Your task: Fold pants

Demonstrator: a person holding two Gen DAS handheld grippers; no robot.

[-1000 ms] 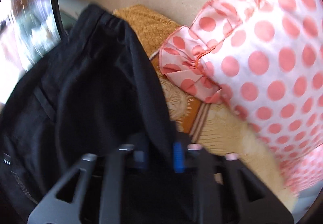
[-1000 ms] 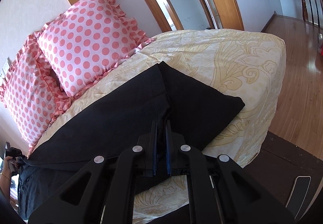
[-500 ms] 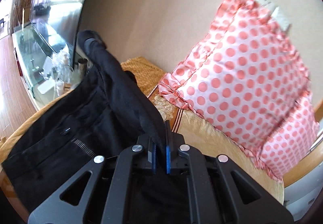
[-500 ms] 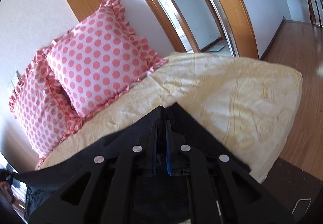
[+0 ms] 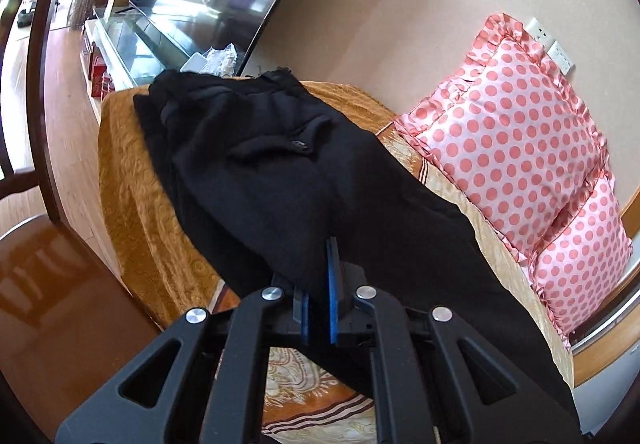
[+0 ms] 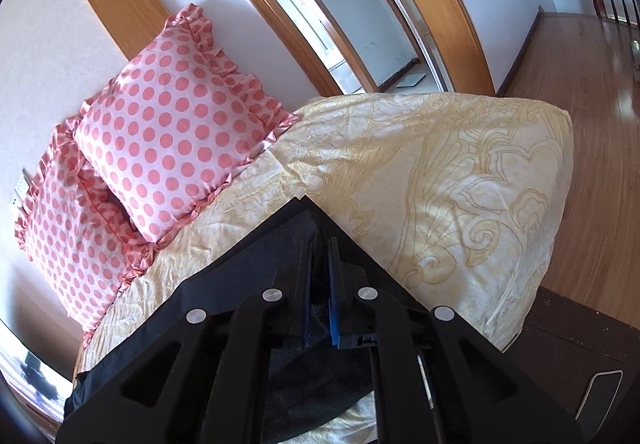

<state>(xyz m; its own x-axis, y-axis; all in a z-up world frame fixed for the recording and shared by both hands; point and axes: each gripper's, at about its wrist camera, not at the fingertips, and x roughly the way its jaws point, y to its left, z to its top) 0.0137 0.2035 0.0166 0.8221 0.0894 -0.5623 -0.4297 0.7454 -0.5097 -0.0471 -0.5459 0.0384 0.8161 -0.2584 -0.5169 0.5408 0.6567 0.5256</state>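
Both grippers — left [image 5: 318, 276], right [image 6: 319, 264] — pinch the black pants [image 5: 280, 171] over the bed [image 6: 440, 171].

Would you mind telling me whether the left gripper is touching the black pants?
Touching. The left wrist view shows the left gripper with its jaws shut on a fold of the black pants, fabric pinched between them.
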